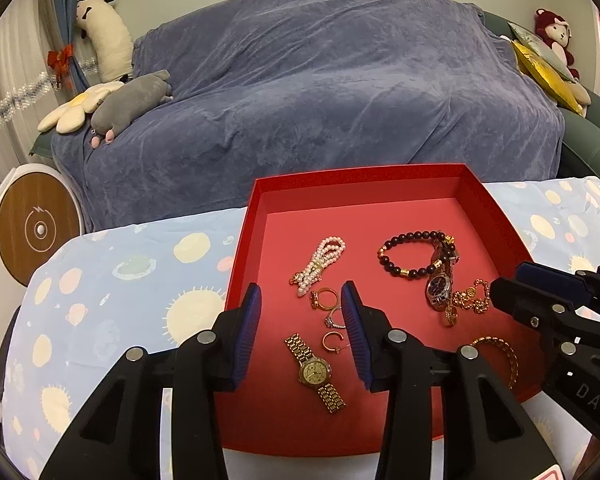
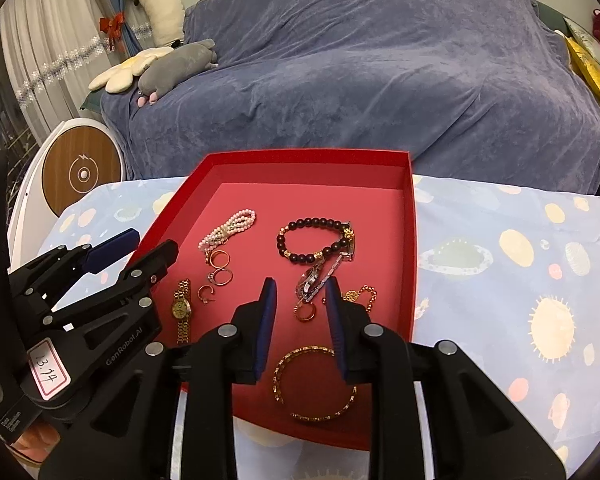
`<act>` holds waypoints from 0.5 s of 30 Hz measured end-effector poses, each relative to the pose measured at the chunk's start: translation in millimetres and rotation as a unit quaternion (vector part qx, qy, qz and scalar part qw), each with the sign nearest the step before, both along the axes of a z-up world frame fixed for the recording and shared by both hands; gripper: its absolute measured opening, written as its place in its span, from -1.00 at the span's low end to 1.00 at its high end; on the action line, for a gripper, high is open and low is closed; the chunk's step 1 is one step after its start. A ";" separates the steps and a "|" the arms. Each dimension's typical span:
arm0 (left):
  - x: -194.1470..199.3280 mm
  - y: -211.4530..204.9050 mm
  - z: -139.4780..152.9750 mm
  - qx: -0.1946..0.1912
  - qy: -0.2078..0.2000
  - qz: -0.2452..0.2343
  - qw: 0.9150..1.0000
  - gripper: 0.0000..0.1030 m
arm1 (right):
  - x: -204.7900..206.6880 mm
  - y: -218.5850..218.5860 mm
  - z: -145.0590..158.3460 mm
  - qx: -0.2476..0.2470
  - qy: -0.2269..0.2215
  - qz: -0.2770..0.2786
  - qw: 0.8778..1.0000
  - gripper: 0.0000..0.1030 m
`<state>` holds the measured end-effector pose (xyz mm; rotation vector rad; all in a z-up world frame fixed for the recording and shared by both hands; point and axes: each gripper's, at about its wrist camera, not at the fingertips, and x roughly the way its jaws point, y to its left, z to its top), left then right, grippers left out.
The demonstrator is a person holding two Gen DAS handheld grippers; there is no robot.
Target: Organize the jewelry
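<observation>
**Both grippers open over the red tray of jewelry**

A shallow red tray [image 1: 256,208] sits on a table covered with a pale blue cloth [image 1: 112,280] printed with suns and planets. All the jewelry lies loose on the tray floor.

Left side of tray: a pearl bracelet [image 1: 324,260] bunched up, toward the far end. Just nearer, a gold ring [image 1: 323,298], a stone-set ring [image 1: 334,320] and a small open hoop [image 1: 332,340], close together. Nearest the front, a gold watch [image 1: 315,372], strap stretched out flat.

Right side: a dark bead bracelet [image 2: 314,242] with gold spacers, lying as an open loop. A silver watch [image 2: 314,280] touches its near edge. Beside that, a gold chain with a round charm [image 2: 358,295], and a gold band ring [image 2: 305,313]. Front right: a gold link bangle [image 2: 314,384].

Left gripper [image 1: 300,336]: jaws apart, nothing pinched. Blue pads straddle the ring cluster and the gold watch's upper strap; whether they touch, cannot tell.

Right gripper [image 2: 300,324]: jaws apart, a narrower gap, nothing clamped. The silver watch's near end and the band ring lie in the gap; the bangle's far arc runs behind its fingers.

Behind the table, a sofa under a blue throw [image 1: 320,80], plush toys [image 1: 132,100] at its left end.
</observation>
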<state>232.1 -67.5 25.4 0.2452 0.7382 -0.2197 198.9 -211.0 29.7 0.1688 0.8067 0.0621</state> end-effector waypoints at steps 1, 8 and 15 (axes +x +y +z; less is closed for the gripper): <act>-4.6 1.2 3.4 0.002 -0.004 0.003 1.000 -0.15 | -5.7 -0.4 4.2 0.000 -0.003 -0.001 1.000 -0.43; -44.1 14.7 25.9 0.000 -0.002 0.016 1.000 -0.11 | -56.1 1.5 25.5 -0.015 -0.013 -0.012 1.000 -0.16; -82.0 31.4 34.3 -0.004 0.000 0.034 0.999 0.23 | -97.9 2.0 30.1 -0.004 -0.013 -0.031 0.999 0.16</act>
